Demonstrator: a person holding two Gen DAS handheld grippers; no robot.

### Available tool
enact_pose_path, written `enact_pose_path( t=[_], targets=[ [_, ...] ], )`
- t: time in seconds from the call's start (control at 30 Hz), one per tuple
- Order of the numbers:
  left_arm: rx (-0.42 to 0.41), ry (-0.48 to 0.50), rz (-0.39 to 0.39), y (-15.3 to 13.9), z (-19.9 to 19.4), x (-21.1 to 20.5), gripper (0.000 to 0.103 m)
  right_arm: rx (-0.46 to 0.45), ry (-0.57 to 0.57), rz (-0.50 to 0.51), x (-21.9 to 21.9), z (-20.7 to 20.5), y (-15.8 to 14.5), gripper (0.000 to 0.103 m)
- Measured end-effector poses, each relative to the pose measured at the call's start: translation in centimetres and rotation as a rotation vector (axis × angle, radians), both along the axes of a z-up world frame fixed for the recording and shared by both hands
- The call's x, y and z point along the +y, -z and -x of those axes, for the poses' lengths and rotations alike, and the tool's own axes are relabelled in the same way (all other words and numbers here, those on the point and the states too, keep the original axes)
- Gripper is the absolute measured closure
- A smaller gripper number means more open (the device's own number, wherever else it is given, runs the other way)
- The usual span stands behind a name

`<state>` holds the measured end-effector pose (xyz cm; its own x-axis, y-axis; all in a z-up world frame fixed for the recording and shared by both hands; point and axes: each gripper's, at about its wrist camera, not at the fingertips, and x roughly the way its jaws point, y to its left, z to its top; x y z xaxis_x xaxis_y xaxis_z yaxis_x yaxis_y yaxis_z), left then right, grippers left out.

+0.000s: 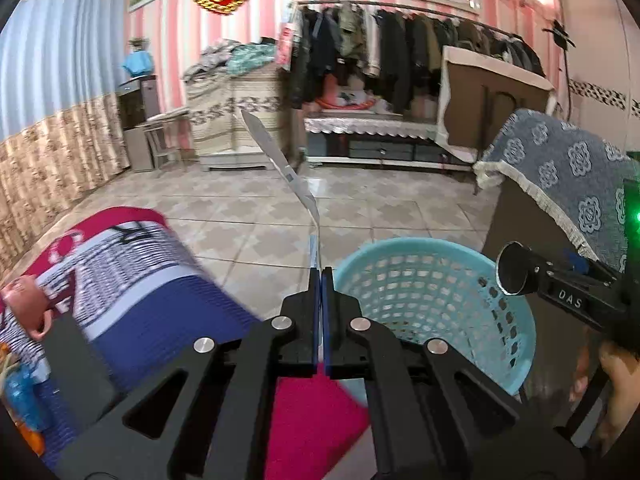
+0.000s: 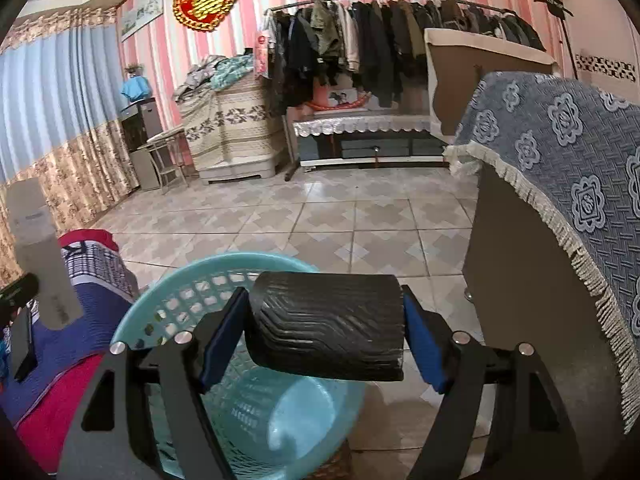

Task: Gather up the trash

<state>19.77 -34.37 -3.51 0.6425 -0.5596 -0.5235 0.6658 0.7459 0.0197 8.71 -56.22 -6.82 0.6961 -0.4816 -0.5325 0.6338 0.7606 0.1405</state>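
My left gripper point(image 1: 321, 272) is shut on the lower end of a thin white paper strip point(image 1: 280, 160), which sticks up and to the left from the fingertips. The strip point(image 2: 40, 256) also shows at the left edge of the right wrist view. My right gripper point(image 2: 324, 296) is shut on a black ribbed cup point(image 2: 328, 328) lying sideways between its blue pads, right above a teal plastic basket point(image 2: 168, 280). In the left wrist view the basket point(image 1: 400, 246) stands just right of my left fingertips, and the black cup's round end point(image 1: 514, 268) hangs over its right rim.
A bed with a red, white and blue blanket point(image 1: 140, 280) lies to the left, with a pink item point(image 1: 28, 300) and a blue bottle point(image 1: 20, 396) on it. A seat under a blue patterned cover point(image 2: 560, 160) stands to the right. Tiled floor point(image 2: 320, 220) stretches ahead to a clothes rack point(image 2: 380, 40).
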Motion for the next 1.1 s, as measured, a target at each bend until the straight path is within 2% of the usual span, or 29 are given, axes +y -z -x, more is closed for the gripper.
enact_pose_path(
  t=[0.2, 0.37, 0.53, 0.57, 0.6, 0.67, 0.77, 0.9, 1.1],
  targets=[
    [-0.001, 0.076, -0.043, 2.5, -0.2, -5.6, 0.103, 0.008, 0.015, -0.004, -0.4, 0.0, 0.6, 0.029],
    [0.025, 0.085, -0.073, 4.7, -1.2, -7.0, 0.103, 0.02, 0.006, 0.006, 0.1, -0.1, 0.4, 0.029],
    [0.056, 0.075, -0.078, 5.2, -2.2, -6.8, 0.101, 0.035, 0.0, -0.013, 0.1, -0.6, 0.9, 0.029],
    [0.062, 0.06, -0.078, 5.1, -2.4, -6.4, 0.089, 0.038, -0.006, -0.014, 0.2, -0.8, 1.0, 0.029],
    [0.066, 0.048, -0.083, 5.0, -2.5, -6.1, 0.067, 0.044, -0.014, -0.007, 0.4, -1.0, 1.0, 0.029],
    [0.046, 0.008, -0.087, 4.8, -2.6, -5.3, 0.039, 0.049, -0.024, 0.0, 0.7, -1.3, 1.0, 0.029],
    [0.008, -0.038, -0.099, 4.3, -2.5, -3.7, 0.03, 0.058, -0.038, -0.004, 1.2, -1.8, 1.3, 0.029],
    [0.019, -0.091, -0.093, 3.9, -3.2, -1.6, 0.018, 0.077, -0.05, 0.0, 2.0, -2.8, 1.8, 0.029],
    [0.015, -0.145, -0.08, 3.7, -3.5, 0.8, 0.01, 0.109, -0.078, 0.01, 3.4, -4.2, 2.4, 0.029]
  ],
)
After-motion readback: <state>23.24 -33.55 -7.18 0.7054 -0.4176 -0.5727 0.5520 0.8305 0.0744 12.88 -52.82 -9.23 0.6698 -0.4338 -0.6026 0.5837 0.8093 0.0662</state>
